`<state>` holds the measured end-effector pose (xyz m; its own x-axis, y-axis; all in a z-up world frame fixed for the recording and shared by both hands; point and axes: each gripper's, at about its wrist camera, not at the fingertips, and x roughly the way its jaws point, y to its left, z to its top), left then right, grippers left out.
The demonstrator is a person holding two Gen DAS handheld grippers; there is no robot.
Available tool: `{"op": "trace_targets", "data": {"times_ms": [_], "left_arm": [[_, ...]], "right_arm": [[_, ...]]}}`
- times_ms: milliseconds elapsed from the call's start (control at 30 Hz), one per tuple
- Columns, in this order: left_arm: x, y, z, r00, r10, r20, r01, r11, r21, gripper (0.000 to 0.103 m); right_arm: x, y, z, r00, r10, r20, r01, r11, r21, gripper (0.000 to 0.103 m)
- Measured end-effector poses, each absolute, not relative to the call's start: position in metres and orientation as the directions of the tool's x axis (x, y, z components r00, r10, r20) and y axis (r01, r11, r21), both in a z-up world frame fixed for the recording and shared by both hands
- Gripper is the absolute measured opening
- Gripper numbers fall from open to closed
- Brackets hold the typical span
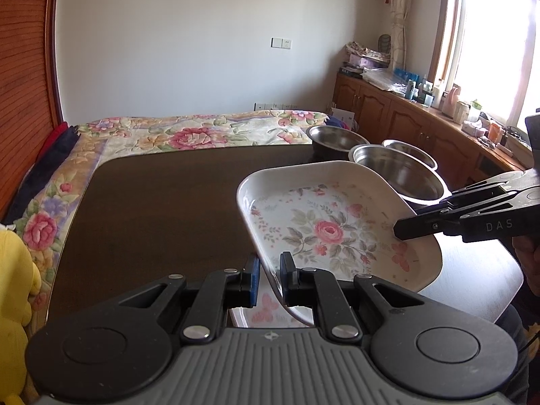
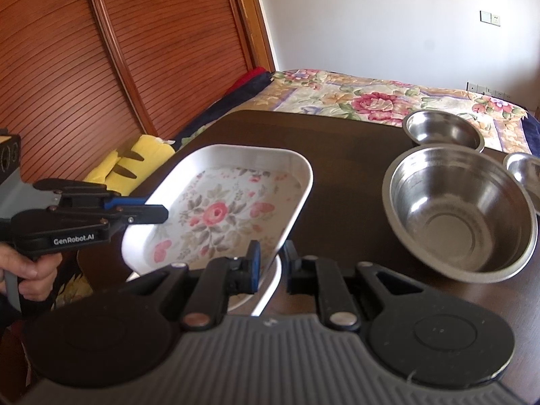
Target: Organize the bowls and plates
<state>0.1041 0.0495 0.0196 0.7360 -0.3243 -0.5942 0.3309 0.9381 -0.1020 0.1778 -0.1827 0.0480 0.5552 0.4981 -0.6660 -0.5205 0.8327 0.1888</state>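
A white rectangular plate with a pink rose print (image 1: pixel 324 229) (image 2: pixel 216 212) is held tilted above the dark table (image 1: pixel 152 209). My left gripper (image 1: pixel 270 278) is shut on its near left rim; the right wrist view shows that gripper (image 2: pixel 162 212) from the side, clamped on the rim. My right gripper (image 2: pixel 272 265) is shut on the opposite rim, and its tips (image 1: pixel 405 227) pinch the plate's right edge. A second floral plate (image 1: pixel 263 314) (image 2: pixel 273 280) lies on the table below, mostly hidden. Three steel bowls stand beyond: a large one (image 2: pixel 462 212) (image 1: pixel 401 172) and two smaller ones (image 2: pixel 442 130) (image 2: pixel 526 175).
A bed with a floral cover (image 1: pixel 189 135) borders the table's far side. A yellow plush toy (image 1: pixel 13 290) sits at the left edge, beside a wooden slatted wardrobe door (image 2: pixel 101 67). A cluttered wooden cabinet (image 1: pixel 422 114) runs under the window. A hand (image 2: pixel 27 276) grips the left handle.
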Motion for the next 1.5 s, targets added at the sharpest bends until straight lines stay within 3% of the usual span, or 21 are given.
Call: {"op": "trace_targets", "data": {"times_ms": [1500], "left_arm": [[0.087,0.054,-0.003,0.696,-0.271,-0.665,0.299,0.951,-0.075,0.016]], "right_arm": [[0.184,-0.184,0.049,0.509,0.527,-0.680,-0.596,0.786,0.163,0.020]]}}
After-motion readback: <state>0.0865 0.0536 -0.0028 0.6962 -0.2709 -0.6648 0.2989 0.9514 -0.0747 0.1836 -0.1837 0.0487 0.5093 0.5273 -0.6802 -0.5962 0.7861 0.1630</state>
